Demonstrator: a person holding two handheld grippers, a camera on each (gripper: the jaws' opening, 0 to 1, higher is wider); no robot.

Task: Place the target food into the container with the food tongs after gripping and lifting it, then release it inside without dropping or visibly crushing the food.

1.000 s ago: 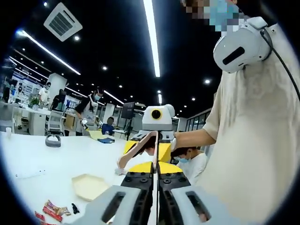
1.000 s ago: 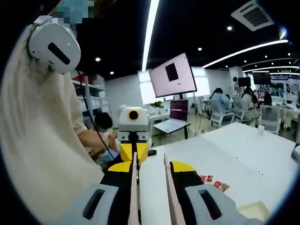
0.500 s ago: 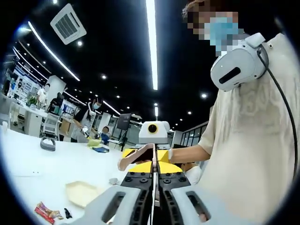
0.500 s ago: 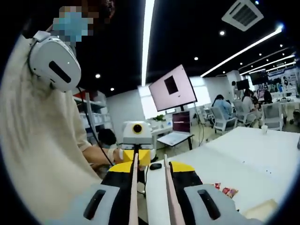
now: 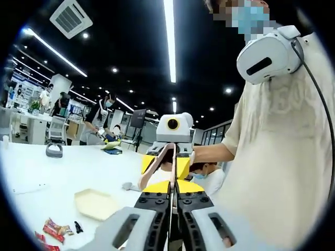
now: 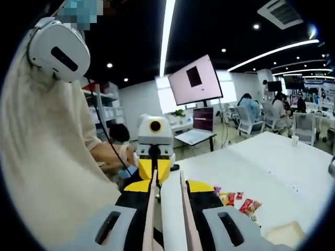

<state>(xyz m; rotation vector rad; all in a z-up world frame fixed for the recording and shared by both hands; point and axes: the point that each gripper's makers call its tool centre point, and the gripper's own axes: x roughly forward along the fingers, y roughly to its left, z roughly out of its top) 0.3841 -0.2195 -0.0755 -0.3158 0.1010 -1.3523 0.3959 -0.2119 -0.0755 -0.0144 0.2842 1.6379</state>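
In the left gripper view, the left gripper (image 5: 172, 201) is seen with jaws pressed together, raised over the white surface (image 5: 78, 170). A pale container (image 5: 96, 203) and wrapped snacks (image 5: 55, 229) lie on it, apart.

In the right gripper view, the right gripper (image 6: 166, 196) is clamped on pale tongs (image 6: 184, 209), whose arms stand apart. Snacks (image 6: 238, 201) lie beyond the container (image 6: 285, 234).

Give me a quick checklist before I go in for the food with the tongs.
1. Tan food tongs held in right gripper: ok.
2. Tong arms apart, nothing between them: ok.
3. Beige hexagonal tray on white table: ok.
4. Red snack packets lying beside the tray: ok.
5. Tongs lowered over the packets: not ok, they point out across the room.
6. Left gripper shut, empty: ok.
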